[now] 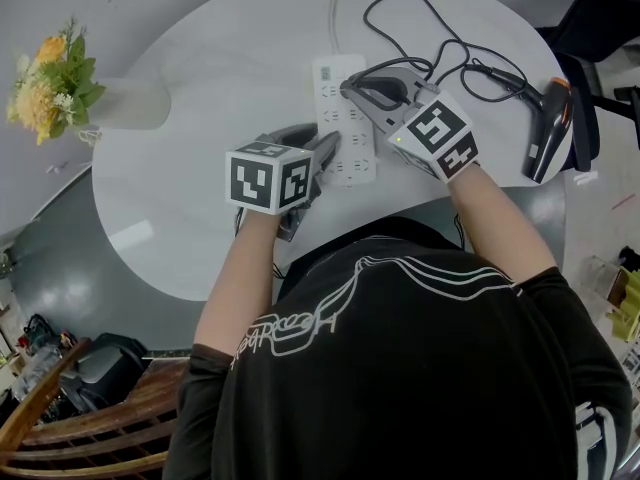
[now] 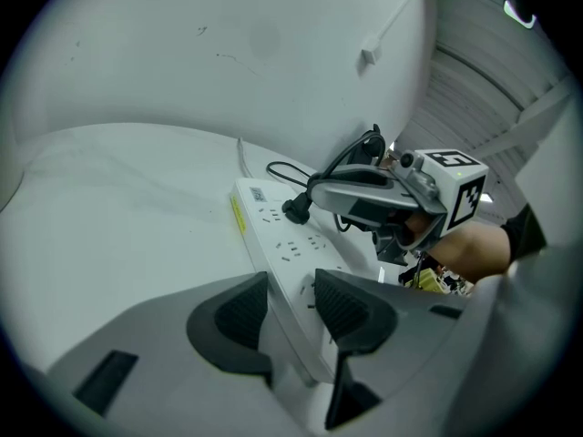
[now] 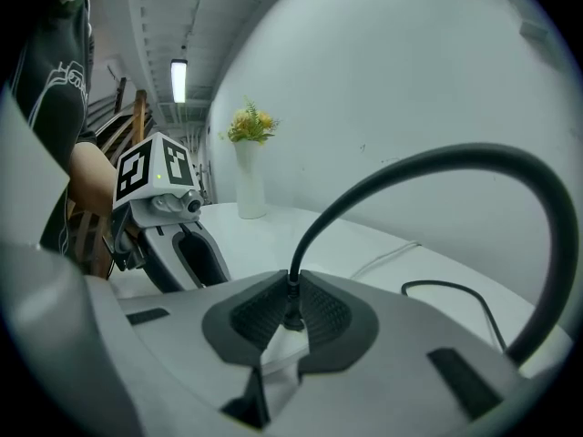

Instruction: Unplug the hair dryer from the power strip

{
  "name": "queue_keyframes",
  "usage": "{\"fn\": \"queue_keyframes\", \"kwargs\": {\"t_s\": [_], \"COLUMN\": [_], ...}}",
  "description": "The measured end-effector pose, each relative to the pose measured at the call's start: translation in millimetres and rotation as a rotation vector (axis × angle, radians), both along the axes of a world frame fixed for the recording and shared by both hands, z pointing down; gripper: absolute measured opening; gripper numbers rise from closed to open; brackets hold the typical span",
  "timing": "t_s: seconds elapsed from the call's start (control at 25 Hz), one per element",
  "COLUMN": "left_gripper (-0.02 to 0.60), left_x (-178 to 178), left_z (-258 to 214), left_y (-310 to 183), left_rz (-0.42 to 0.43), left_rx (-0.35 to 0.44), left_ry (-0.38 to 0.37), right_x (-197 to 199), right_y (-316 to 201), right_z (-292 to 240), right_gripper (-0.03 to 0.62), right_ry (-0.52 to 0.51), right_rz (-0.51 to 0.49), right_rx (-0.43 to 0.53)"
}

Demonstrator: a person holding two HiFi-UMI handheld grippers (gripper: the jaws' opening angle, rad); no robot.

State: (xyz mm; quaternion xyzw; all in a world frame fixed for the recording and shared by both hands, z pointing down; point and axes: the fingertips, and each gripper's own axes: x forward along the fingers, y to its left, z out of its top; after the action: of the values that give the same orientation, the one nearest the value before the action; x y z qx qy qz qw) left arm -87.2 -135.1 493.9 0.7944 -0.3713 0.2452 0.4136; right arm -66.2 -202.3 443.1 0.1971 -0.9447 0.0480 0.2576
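Caught only in the head view: the hair dryer (image 1: 548, 128), black with an orange-brown band near the nozzle. Lay on the white tabletop (image 1: 200, 78), well to the right of the fingers of the right gripper (image 1: 350, 86). Trailed its black cord (image 1: 440, 43) in loose loops beyond those fingers. Took in the whole white power strip (image 1: 345, 118) there too, lying lengthwise under both sets of fingertips, its white cable (image 1: 335, 3) running off past them.

Made plain only in the right gripper view: fingers closed tight on the neck of the black plug (image 3: 291, 317). Sent the cord arching up and over from between the pads, with a sliver of white strip below.

Made plain only in the left gripper view: the left gripper (image 2: 293, 306), fingers partly apart and clamping nothing. Straddled the strip's long edge, one finger over its top face, the other over bare tabletop; could not tell whether either touched. Showed, ahead of those fingers, the plug seated on the strip's top face at the tip of the right fingers.

Bore a small label (image 2: 258, 194) at the strip's far end and a yellow stripe (image 2: 239, 218) along its side, both too small to read. Carried black-and-white square markers on each cube (image 1: 268, 176), without letters. Could not read the white line print on the dark shirt (image 1: 400, 368).
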Motion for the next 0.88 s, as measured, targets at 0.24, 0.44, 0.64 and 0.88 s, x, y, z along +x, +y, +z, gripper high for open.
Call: {"fn": "queue_keyframes", "kwargs": {"t_s": [0.24, 0.44, 0.64, 0.88], "left_gripper": [0.161, 0.161, 0.158, 0.163], "left_x": [0, 2, 2, -2], "left_z": [-1, 0, 1, -1], "left_y": [1, 1, 1, 1], "left_rz": [-0.046, -0.018, 0.011, -0.009], "left_rx": [0.034, 0.016, -0.007, -0.044], "left_ry": [0.021, 0.023, -0.004, 0.008], "right_x": [12, 16, 7, -7], "right_y": [-1, 0, -1, 0], "right_z": [2, 3, 2, -5], "right_gripper": [0.025, 0.025, 0.025, 0.025], "right_ry": [-0.061, -0.072, -0.018, -0.006], "right_rz": [0.01, 0.013, 0.013, -0.023], "right_rx": [-0.061, -0.074, -0.04, -0.008]}}
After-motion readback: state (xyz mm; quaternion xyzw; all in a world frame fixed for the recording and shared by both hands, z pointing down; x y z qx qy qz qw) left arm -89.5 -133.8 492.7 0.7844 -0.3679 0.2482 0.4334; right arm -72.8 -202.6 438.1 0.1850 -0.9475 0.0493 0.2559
